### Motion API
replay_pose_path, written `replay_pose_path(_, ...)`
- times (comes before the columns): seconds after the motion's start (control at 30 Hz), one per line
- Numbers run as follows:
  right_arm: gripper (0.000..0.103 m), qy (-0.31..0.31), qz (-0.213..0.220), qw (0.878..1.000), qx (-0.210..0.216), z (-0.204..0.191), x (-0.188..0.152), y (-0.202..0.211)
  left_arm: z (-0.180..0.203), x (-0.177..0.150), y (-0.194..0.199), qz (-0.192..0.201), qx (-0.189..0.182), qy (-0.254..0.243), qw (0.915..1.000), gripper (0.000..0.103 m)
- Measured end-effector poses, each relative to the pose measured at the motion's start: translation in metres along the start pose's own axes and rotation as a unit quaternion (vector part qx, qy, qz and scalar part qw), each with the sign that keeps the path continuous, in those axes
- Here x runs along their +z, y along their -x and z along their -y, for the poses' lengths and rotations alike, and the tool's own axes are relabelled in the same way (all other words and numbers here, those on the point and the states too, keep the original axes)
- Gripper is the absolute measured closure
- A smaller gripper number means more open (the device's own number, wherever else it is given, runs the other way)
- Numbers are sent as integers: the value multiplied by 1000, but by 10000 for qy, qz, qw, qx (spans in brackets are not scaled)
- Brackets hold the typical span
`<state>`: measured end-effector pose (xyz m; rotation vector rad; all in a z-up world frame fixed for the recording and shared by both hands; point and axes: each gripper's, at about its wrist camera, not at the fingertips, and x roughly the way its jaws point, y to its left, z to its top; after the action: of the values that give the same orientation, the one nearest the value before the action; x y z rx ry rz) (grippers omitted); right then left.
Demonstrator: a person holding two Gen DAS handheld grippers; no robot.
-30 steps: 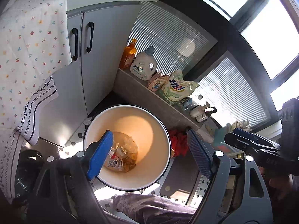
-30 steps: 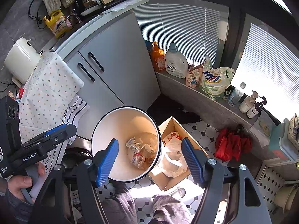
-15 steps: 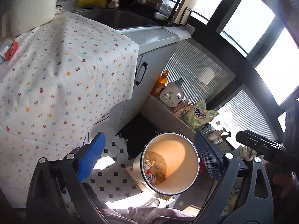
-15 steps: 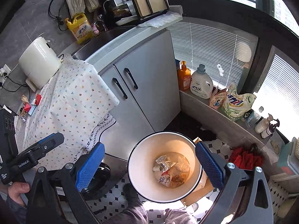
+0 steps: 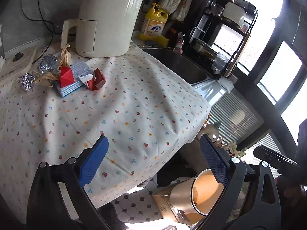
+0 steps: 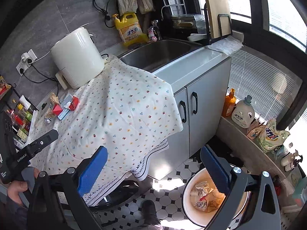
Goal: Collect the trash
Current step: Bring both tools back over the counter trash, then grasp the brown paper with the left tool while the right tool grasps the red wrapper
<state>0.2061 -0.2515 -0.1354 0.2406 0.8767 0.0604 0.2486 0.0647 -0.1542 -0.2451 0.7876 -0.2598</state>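
Trash lies at the far left of the flowered tablecloth [image 5: 134,105]: a red carton piece [image 5: 66,76], a blue-white box [image 5: 74,80], a dark red wrapper [image 5: 97,79], foil balls [image 5: 27,80] and brown paper [image 5: 65,55]. The pile also shows in the right wrist view [image 6: 61,107]. The white bin [image 6: 193,210] stands on the floor with wrappers [image 6: 203,195] inside; it shows low in the left wrist view [image 5: 193,189]. My left gripper [image 5: 153,161] is open and empty above the cloth's near edge. My right gripper [image 6: 153,166] is open and empty, over the cloth's hanging corner.
A white appliance [image 5: 107,21] stands behind the trash. A yellow detergent jug [image 5: 155,25], sink [image 6: 157,55] and dish rack [image 5: 220,38] lie beyond. A cardboard box [image 5: 167,205] sits by the bin. Bottles [image 6: 241,113] line a low ledge. Grey cabinet doors [image 6: 201,115].
Both grippers have lifted and tilted up from over the bin toward the table. The trash pile on the cloth has come into view. Both stay open and empty.
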Motion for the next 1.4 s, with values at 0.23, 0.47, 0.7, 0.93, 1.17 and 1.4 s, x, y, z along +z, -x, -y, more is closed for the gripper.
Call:
replay_pose_path(0.23,8,275,146,9993,199,-61,15,-19,-65,27,18,280,156,185,9993,8)
replay_pose_path(0.47,8,419,170,9985,308,-115,28,-47,-123,48,24,476,349,368,9976,15)
replay_pose_path(0.7,8,539,198,9975,418,-160,36,-69,-175,66,10,392,366,530,9972,26)
replay_pose_path(0.93,8,682,135,9968,404,-195,41,-88,-203,81,-18,221,217,568,9979,26)
replay_pose_path(1.17,8,816,41,9959,378,-218,46,-100,-222,86,-52,-40,-22,745,9972,39)
replay_pose_path(1.4,8,1084,-9,9929,498,-251,57,-120,-229,90,-61,-95,-162,831,9964,86)
